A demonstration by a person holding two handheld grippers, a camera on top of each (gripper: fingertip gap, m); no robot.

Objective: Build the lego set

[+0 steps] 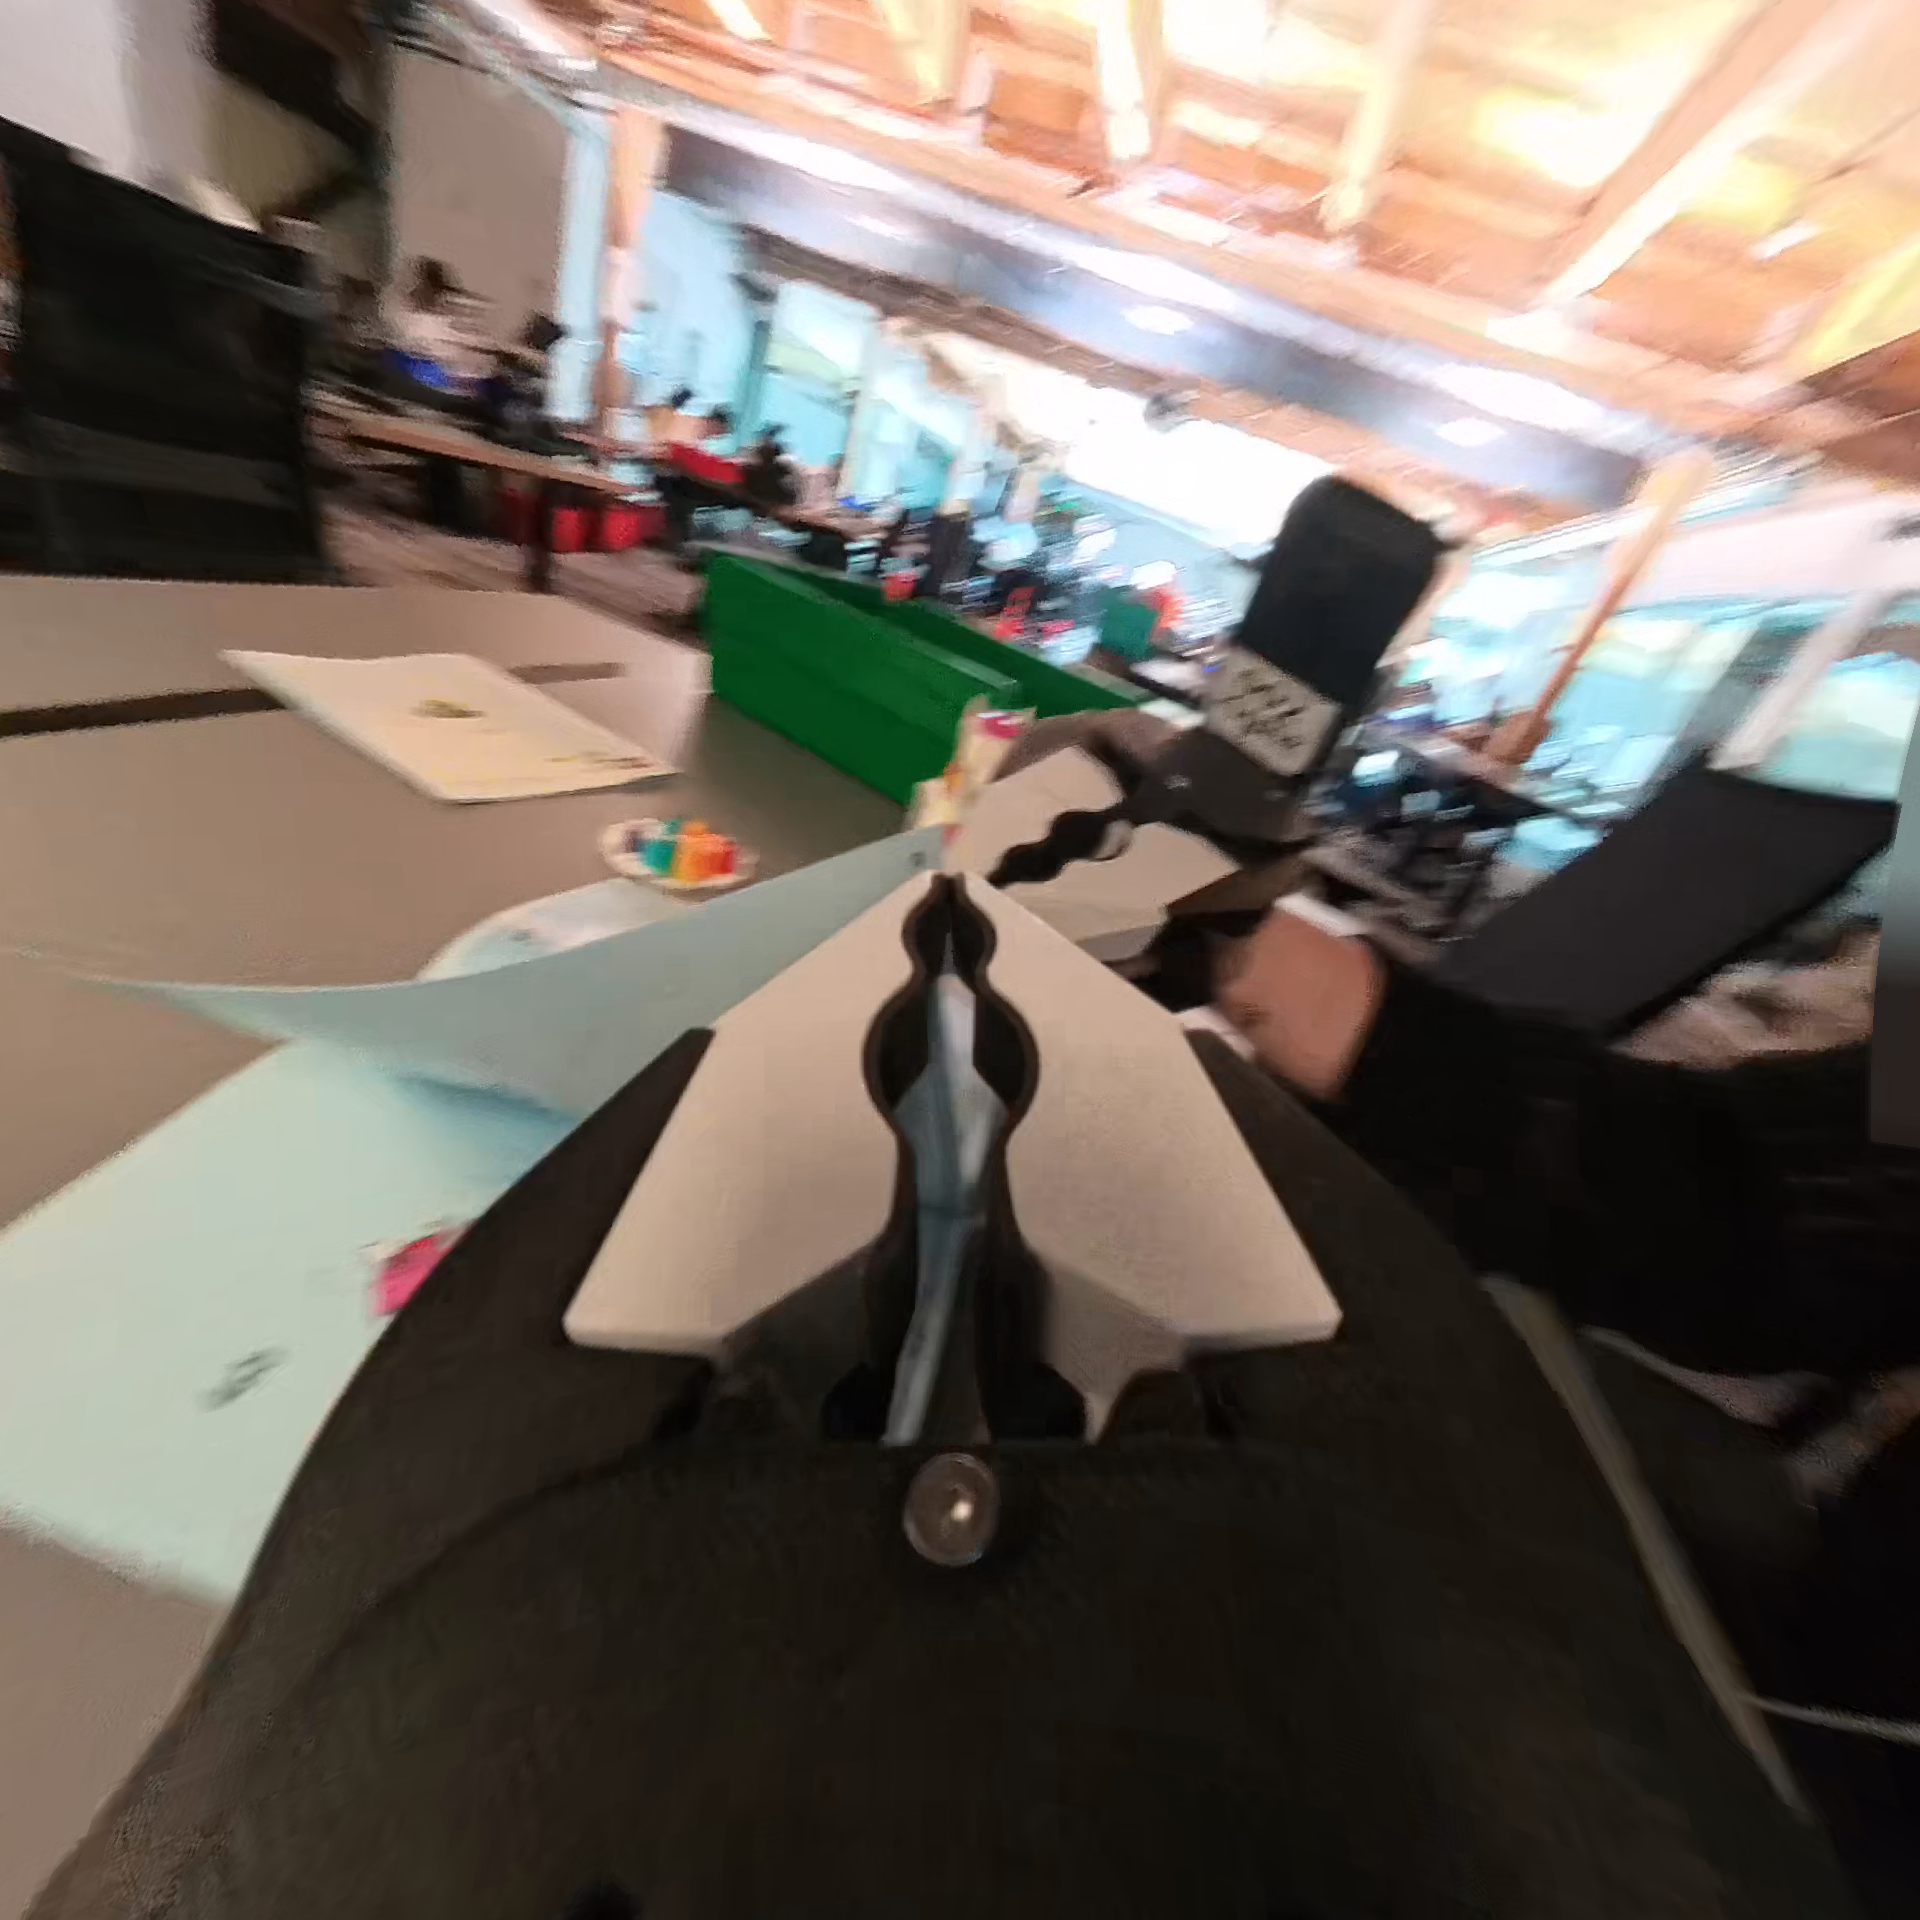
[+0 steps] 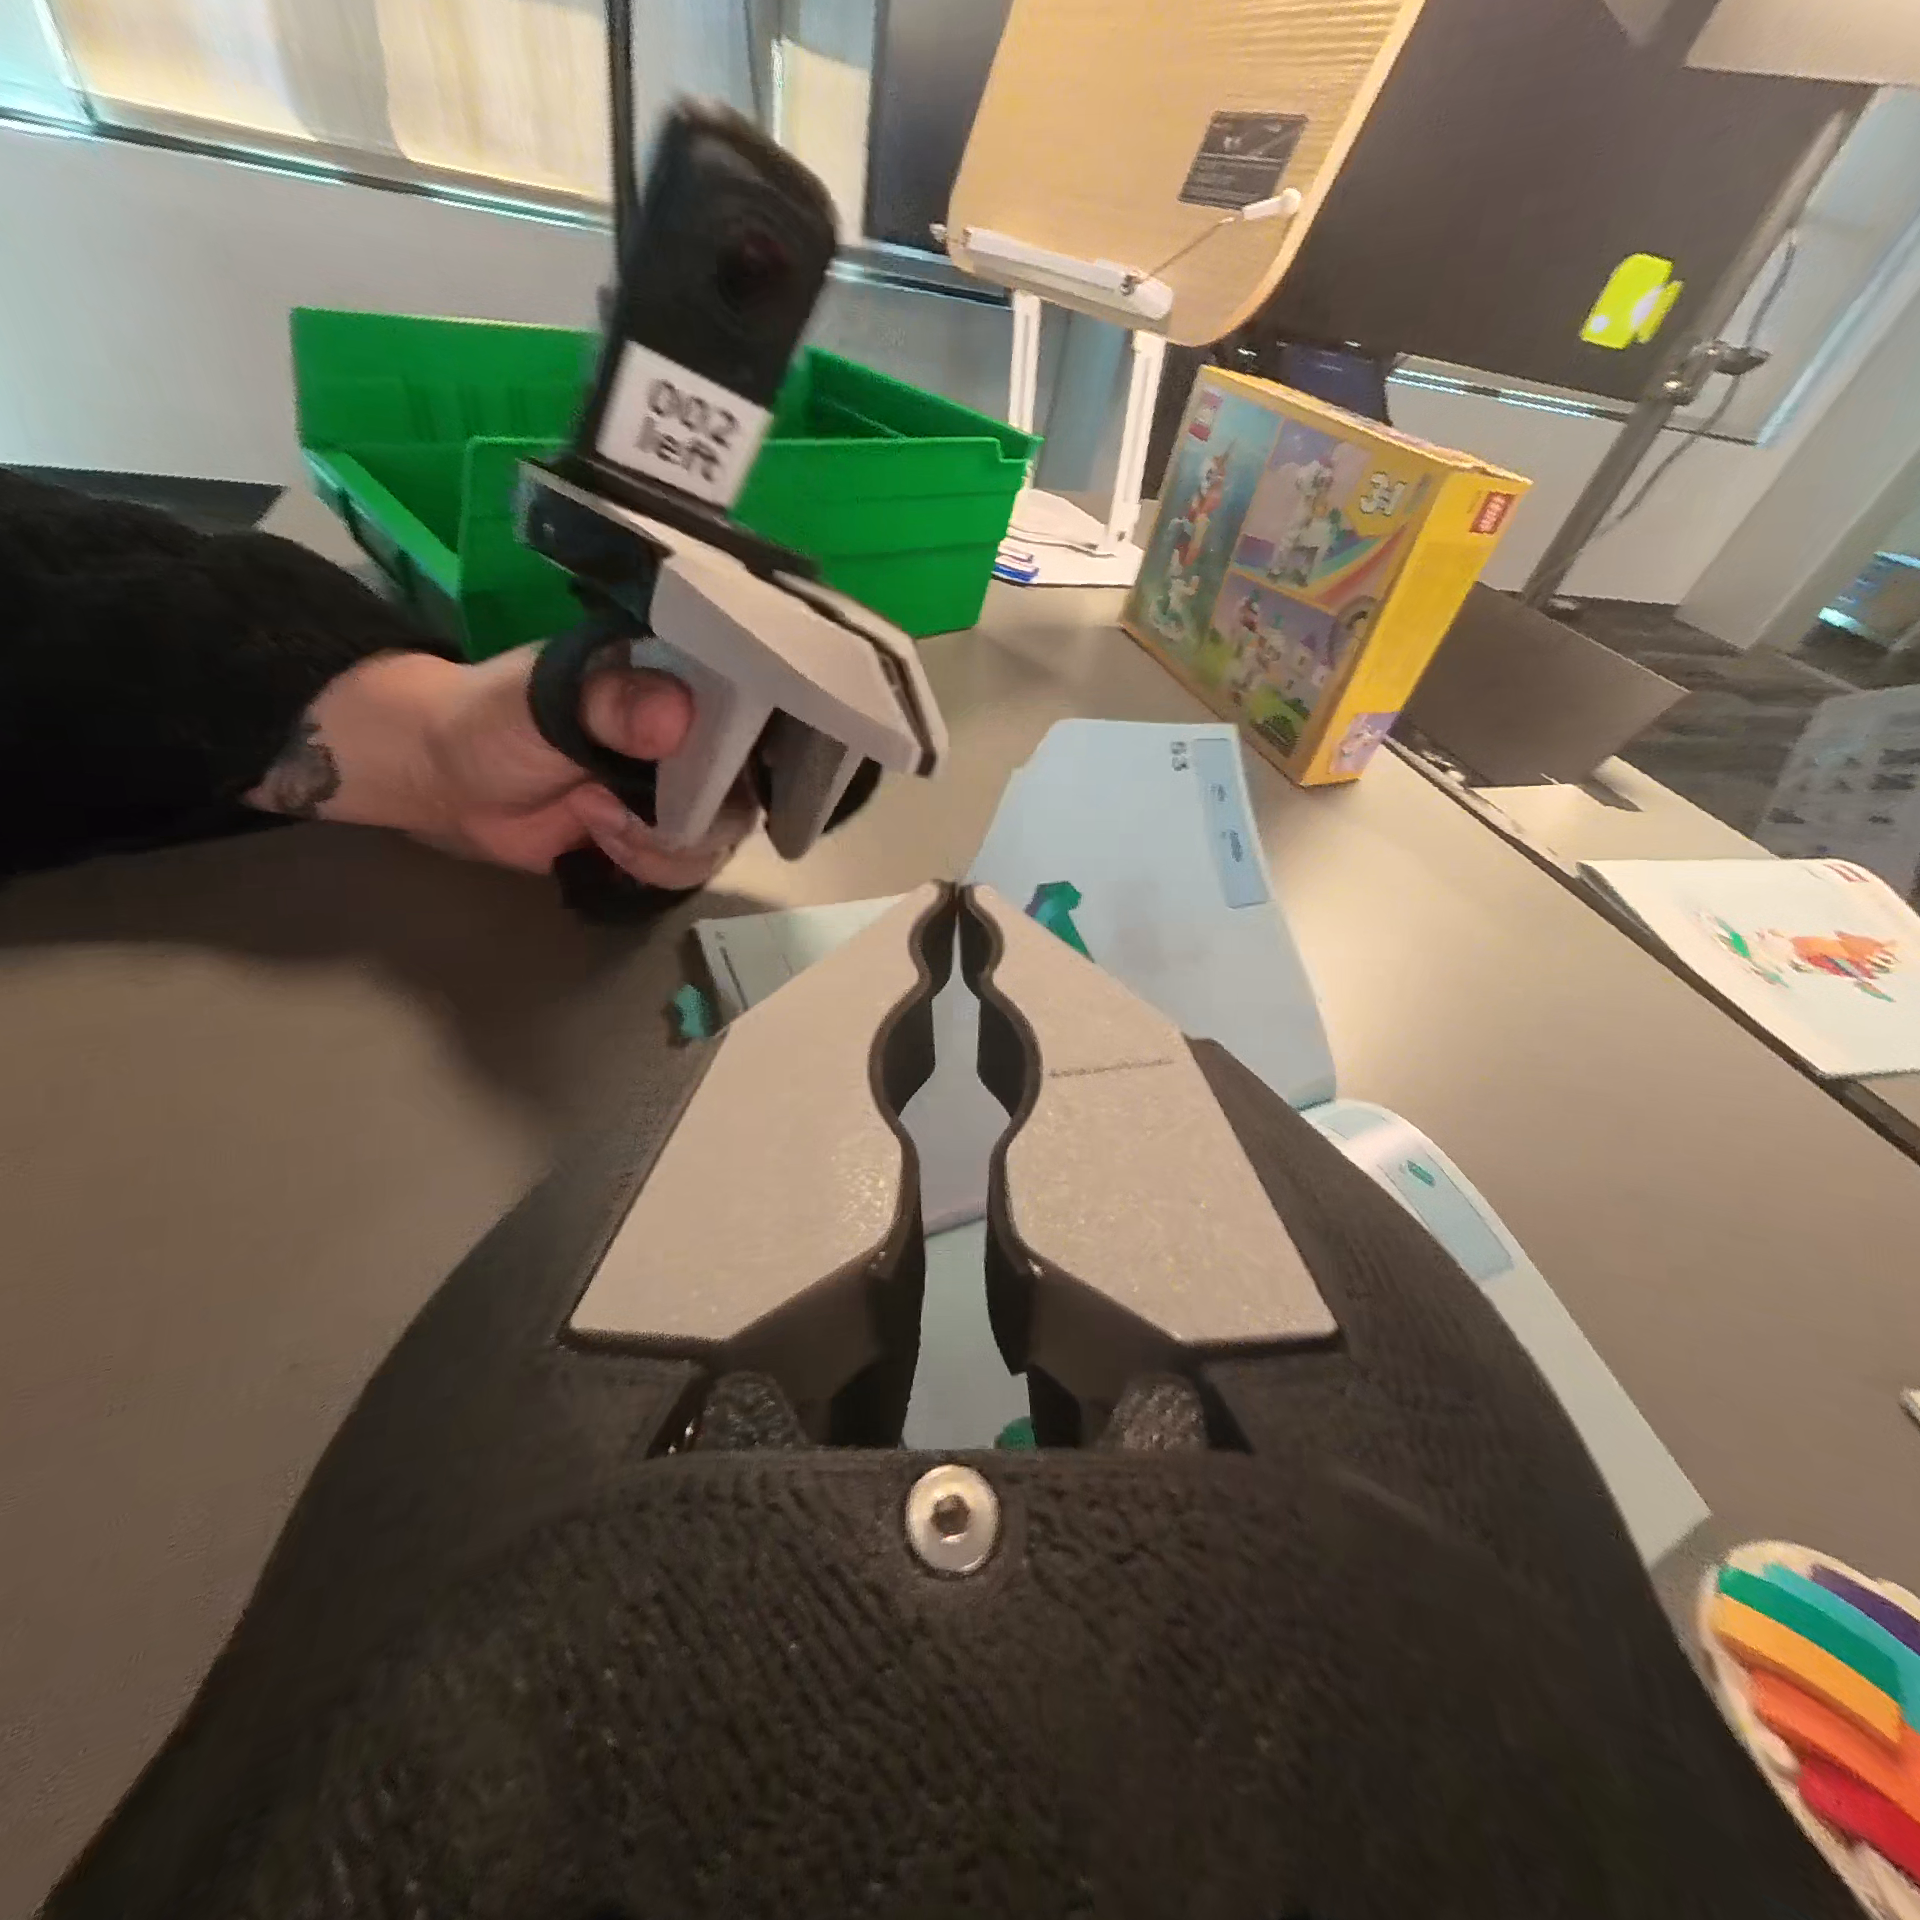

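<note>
An open light-blue instruction booklet (image 2: 1455,1195) lies on the grey table (image 2: 312,1091). One of its pages (image 2: 1143,914) stands lifted and curled. My right gripper (image 2: 956,891) is shut, and the page's left edge runs into its fingertips. The page also shows in the left wrist view (image 1: 520,997), rising to the tips. My left gripper (image 1: 945,883) is shut. In the right wrist view it (image 2: 920,743) hangs in a hand above the table, just left of the page and apart from it. A rainbow-coloured Lego build on a white base (image 2: 1808,1704) sits at the lower right.
A green bin (image 2: 883,499) stands at the back of the table. The yellow Lego box (image 2: 1309,582) stands behind the booklet. A second booklet (image 2: 1787,956) lies on the right. The rainbow build also shows past the page in the left wrist view (image 1: 681,852).
</note>
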